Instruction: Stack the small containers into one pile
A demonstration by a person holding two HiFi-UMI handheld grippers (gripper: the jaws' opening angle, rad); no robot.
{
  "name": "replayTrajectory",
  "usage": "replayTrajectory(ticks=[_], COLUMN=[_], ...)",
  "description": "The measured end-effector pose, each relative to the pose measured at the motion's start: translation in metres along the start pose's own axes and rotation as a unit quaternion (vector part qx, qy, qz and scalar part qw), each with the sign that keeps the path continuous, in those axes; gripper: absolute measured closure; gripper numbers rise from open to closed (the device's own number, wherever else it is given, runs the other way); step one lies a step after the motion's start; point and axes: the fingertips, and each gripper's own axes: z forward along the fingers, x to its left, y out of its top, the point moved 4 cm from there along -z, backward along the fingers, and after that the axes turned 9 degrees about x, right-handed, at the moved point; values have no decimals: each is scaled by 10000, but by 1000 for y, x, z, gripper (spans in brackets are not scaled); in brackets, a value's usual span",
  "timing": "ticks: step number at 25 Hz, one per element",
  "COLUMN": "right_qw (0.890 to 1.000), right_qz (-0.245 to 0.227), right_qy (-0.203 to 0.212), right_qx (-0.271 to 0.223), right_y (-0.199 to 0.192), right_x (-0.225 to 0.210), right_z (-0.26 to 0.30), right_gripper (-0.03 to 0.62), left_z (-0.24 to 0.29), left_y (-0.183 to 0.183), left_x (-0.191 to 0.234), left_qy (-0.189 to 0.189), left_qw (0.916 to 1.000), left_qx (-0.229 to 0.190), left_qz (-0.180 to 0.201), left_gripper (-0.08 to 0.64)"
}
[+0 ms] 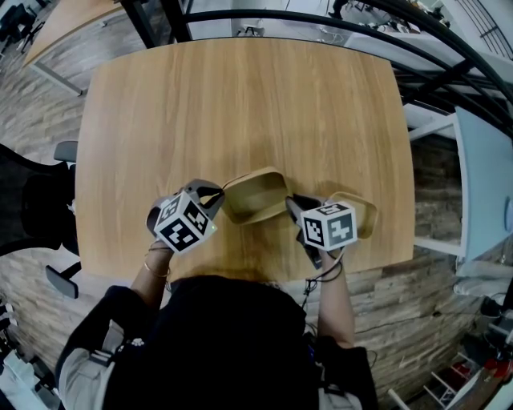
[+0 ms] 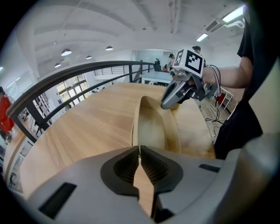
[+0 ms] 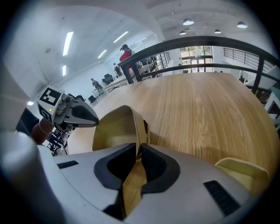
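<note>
A beige container (image 1: 255, 196) sits near the front edge of the wooden table (image 1: 240, 104), between my two grippers. The left gripper (image 1: 215, 194) is shut on its left rim; in the left gripper view the thin wall (image 2: 151, 127) runs straight into the closed jaws (image 2: 140, 151). On the opposite rim the right gripper (image 1: 292, 204) is shut; its own view shows the wall (image 3: 127, 127) pinched between the pads (image 3: 139, 151). A second beige container (image 1: 365, 215) stands on the table just right of the right gripper, also seen low right (image 3: 243, 173).
The table's front edge (image 1: 240, 272) lies just below the grippers. A dark railing (image 1: 321, 20) curves behind the table. A chair (image 1: 48, 200) stands at the left and a white table (image 1: 485, 184) at the right.
</note>
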Motion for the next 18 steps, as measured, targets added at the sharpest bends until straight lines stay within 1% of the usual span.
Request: replayTrajectory(ticks=[3, 11, 15, 18], right_qw=[9999, 9994, 9990, 9988], right_qz=[-116, -240, -267, -266], right_qy=[-108, -244, -293, -276], right_qx=[54, -81, -195, -292], right_y=[0, 1, 1, 2], right_x=[1, 3, 2, 4], right_z=[2, 1, 4, 4], right_gripper=[549, 549, 549, 548], left_z=[1, 5, 6, 5], left_y=[0, 0, 1, 0], left_x=[1, 2, 5, 7], left_qy=[50, 130, 303, 333], left_qw=[10000, 9999, 9994, 9991], left_qx=[20, -18, -148, -244], left_qz=[38, -7, 49, 47], left_gripper=[532, 531, 531, 531])
